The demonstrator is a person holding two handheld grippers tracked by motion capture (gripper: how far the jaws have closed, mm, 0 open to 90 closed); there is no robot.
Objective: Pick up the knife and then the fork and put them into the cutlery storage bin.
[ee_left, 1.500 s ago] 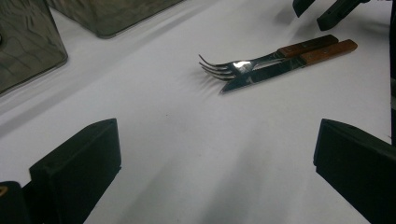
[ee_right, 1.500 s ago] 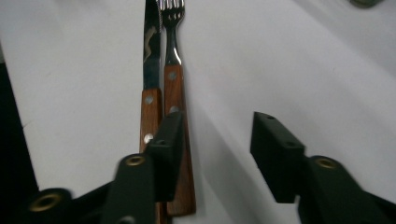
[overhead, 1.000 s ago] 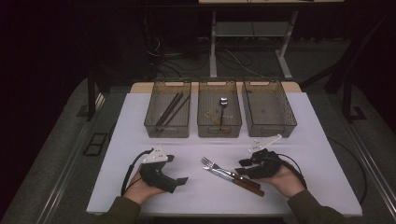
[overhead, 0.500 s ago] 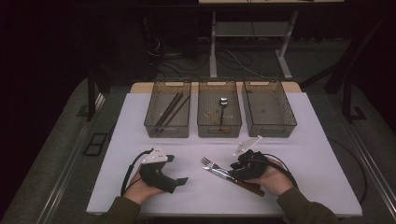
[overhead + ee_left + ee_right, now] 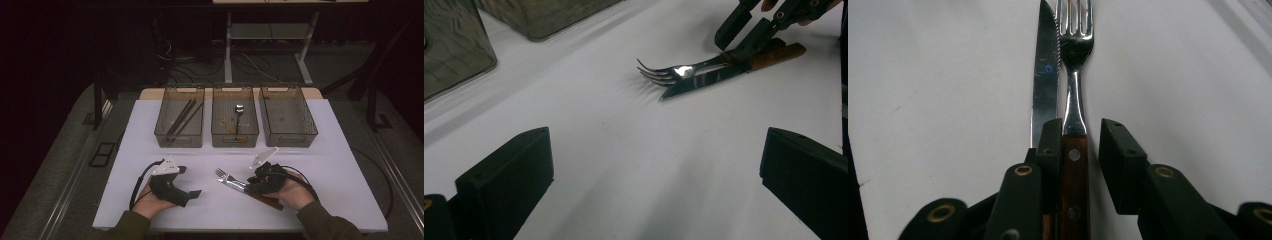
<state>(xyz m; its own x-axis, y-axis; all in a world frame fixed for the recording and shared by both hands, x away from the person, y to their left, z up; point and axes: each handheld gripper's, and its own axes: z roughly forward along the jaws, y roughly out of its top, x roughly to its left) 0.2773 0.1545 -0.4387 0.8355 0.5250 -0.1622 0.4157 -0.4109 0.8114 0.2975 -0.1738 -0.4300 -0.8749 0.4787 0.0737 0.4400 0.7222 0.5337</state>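
1. Right gripper (image 5: 251, 181) sits low over the wooden handle of a fork (image 5: 1075, 100). Its jaws have just been closing: one pad touches the handle's side, while the other stands a little off it, so no grip is made yet.
2. Knife (image 5: 1044, 75) lies flat right beside the fork, blade touching or nearly touching it; the touching pad is wedged in between the two handles.
3. Left gripper (image 5: 186, 194) rests on the table (image 5: 320, 150) with jaws wide apart and nothing between them, pointed toward the cutlery.
4. Both pieces lie on the white table near the front edge, tines aimed toward three clear bins at the far side.
5. Left bin (image 5: 180, 122) holds dark sticks (image 5: 182, 117), middle bin (image 5: 235, 122) holds a spoon (image 5: 239, 111), and right bin (image 5: 287, 117) looks bare.
6. To do this step well, I judge the jaws should finish closing squarely on the fork handle alone, keeping the wedged pad clear of the knife.
7. Lifting straight up should keep the knife from dragging along; a slanted squeeze could twist the fork out.
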